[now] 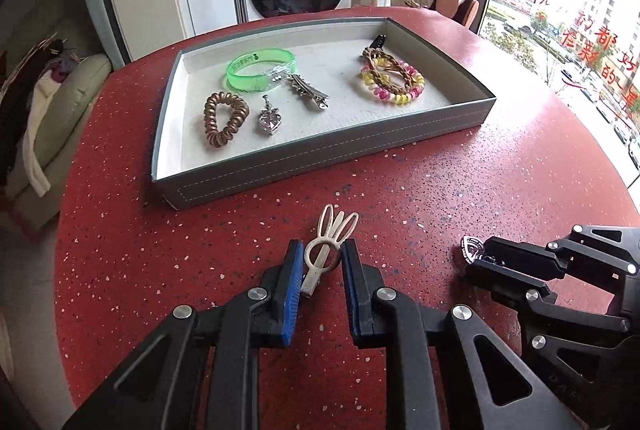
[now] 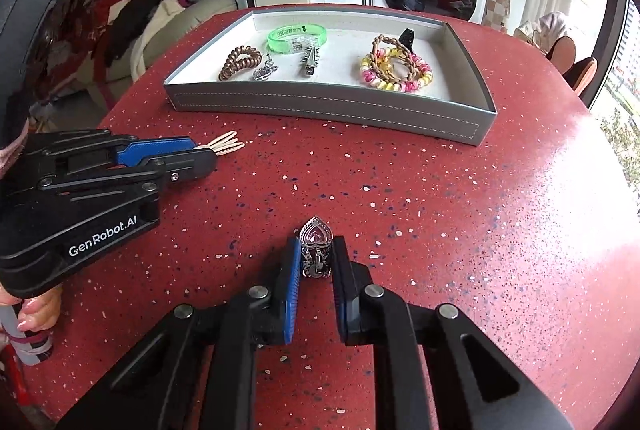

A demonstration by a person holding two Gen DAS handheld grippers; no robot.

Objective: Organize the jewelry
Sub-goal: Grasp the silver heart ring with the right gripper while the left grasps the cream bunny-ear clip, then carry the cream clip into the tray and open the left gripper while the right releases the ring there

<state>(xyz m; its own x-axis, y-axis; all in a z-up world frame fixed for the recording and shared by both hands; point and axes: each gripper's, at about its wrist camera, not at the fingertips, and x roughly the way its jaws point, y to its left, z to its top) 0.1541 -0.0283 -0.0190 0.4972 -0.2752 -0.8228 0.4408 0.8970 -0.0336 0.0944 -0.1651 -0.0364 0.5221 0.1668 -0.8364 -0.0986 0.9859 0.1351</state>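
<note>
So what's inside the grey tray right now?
The grey tray holds a green bangle, bronze coil tie, heart pendant, silver clip and a pink-yellow coil tie under a braided band; a black piece behind them is partly hidden.

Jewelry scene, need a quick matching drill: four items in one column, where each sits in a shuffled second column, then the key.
Items:
1. cream rabbit hair clip
2. heart pendant with pink stone
3. green bangle
4. bronze spiral hair tie

Places:
A. in the tray, far side, left of centre
B. between the left gripper fingers
C. in the tray, near left corner
D. between the right gripper fingers

Pairs: 1-B, 2-D, 3-A, 4-C
</note>
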